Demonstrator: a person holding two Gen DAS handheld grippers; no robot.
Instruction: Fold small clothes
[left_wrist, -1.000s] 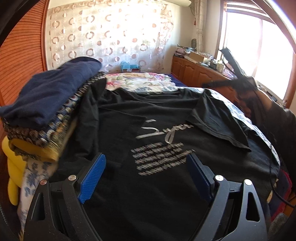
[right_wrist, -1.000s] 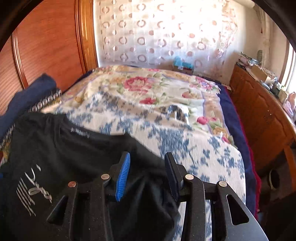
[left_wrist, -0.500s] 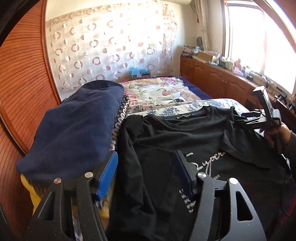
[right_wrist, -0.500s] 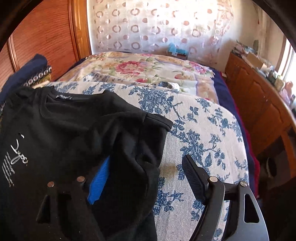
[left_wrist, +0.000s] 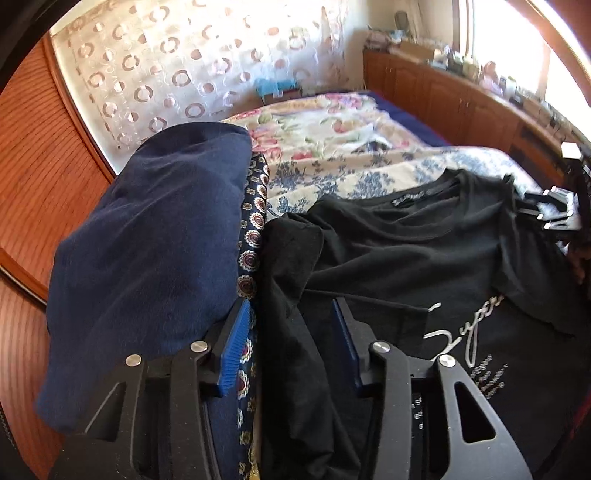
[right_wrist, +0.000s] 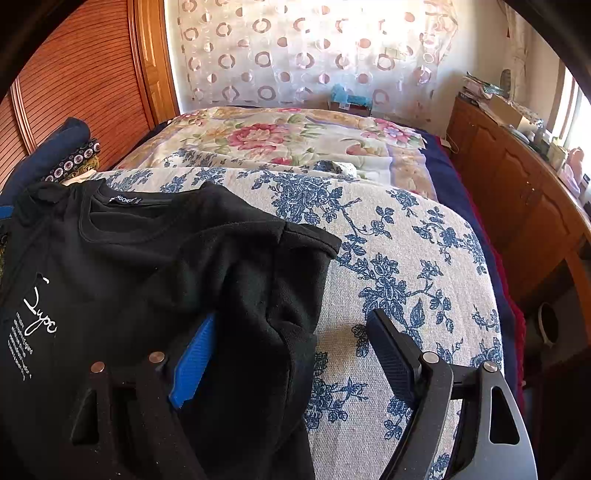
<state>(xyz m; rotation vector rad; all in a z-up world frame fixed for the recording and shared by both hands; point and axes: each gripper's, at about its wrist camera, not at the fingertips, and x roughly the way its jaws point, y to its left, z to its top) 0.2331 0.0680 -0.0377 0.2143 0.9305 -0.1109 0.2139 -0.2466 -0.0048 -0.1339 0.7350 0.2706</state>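
Observation:
A black T-shirt (left_wrist: 424, 251) with white script print lies face up on the blue-flowered bed cover (right_wrist: 399, 243); it also shows in the right wrist view (right_wrist: 155, 258). My left gripper (left_wrist: 291, 343) is open, its jaws on either side of the shirt's bunched left sleeve (left_wrist: 291, 258), not closed on it. My right gripper (right_wrist: 291, 350) is open wide; the shirt's right sleeve (right_wrist: 280, 280) drapes over its blue left pad (right_wrist: 192, 365) and the gap between the pads. The right gripper also shows at the right edge of the left wrist view (left_wrist: 554, 210).
A stack of folded clothes, with a navy garment (left_wrist: 155, 251) on top, sits just left of the shirt against the wooden headboard (left_wrist: 33, 184). A floral quilt (right_wrist: 280, 140) lies farther up the bed. A wooden cabinet (right_wrist: 517, 184) runs along the right.
My left gripper moved left and forward to the shirt's left sleeve beside the stack, its jaws narrower. My right gripper opened wide on the right sleeve, which stays draped over it.

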